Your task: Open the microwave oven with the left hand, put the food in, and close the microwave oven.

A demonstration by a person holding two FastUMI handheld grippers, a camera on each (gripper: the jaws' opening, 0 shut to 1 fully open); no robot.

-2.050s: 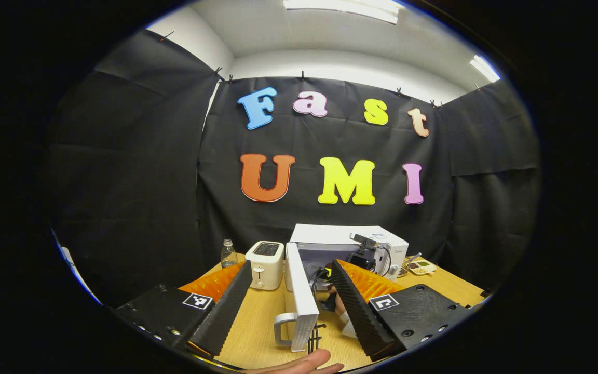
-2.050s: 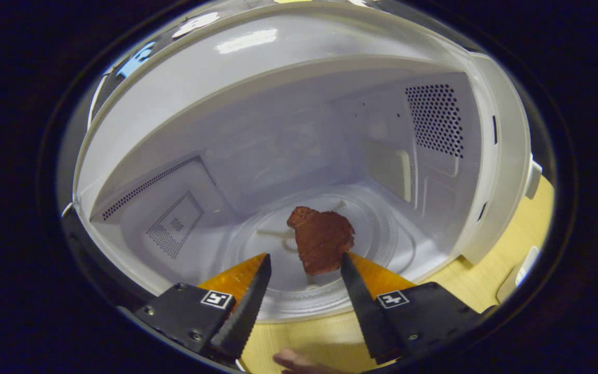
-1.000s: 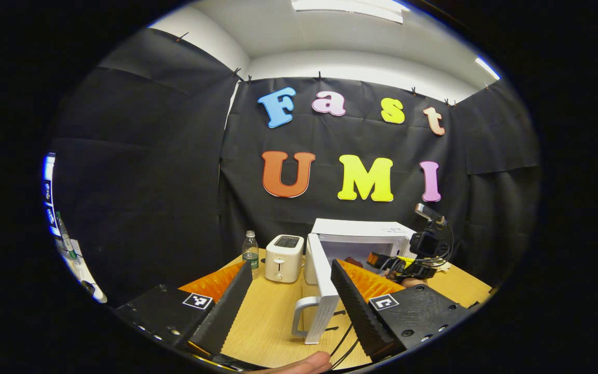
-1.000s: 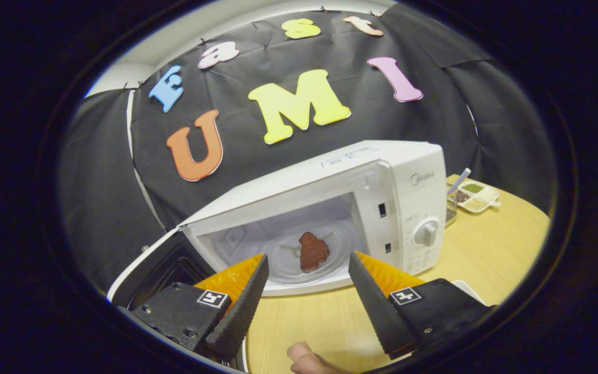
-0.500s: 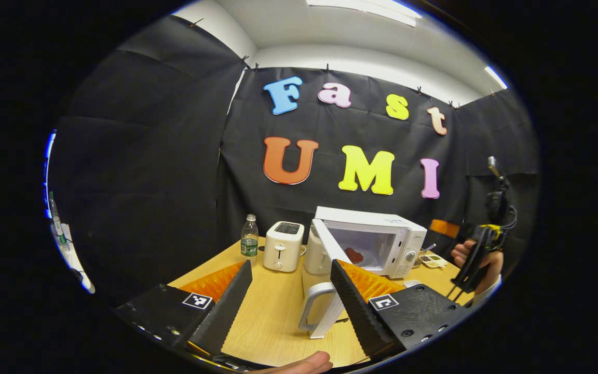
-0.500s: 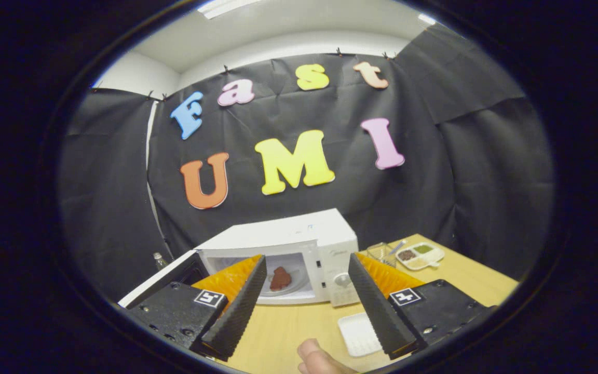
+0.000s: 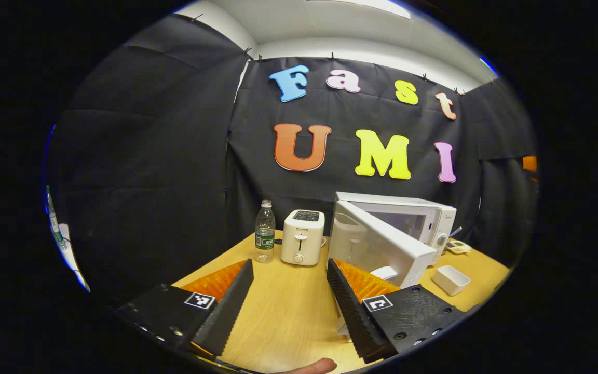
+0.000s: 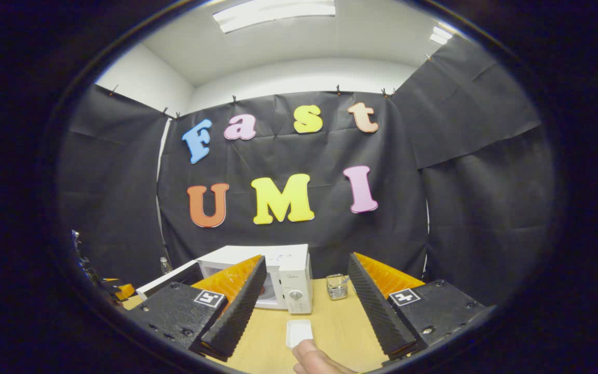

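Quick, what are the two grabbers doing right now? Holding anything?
Left gripper: open, holding nothing, beside the microwave door.
Right gripper: open, holding nothing.

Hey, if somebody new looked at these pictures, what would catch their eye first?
Probably the white microwave at the back right of the wooden table, its door swung partly open. Left of it stand a toaster and a water bottle. Up close, the left gripper is open and holds nothing.
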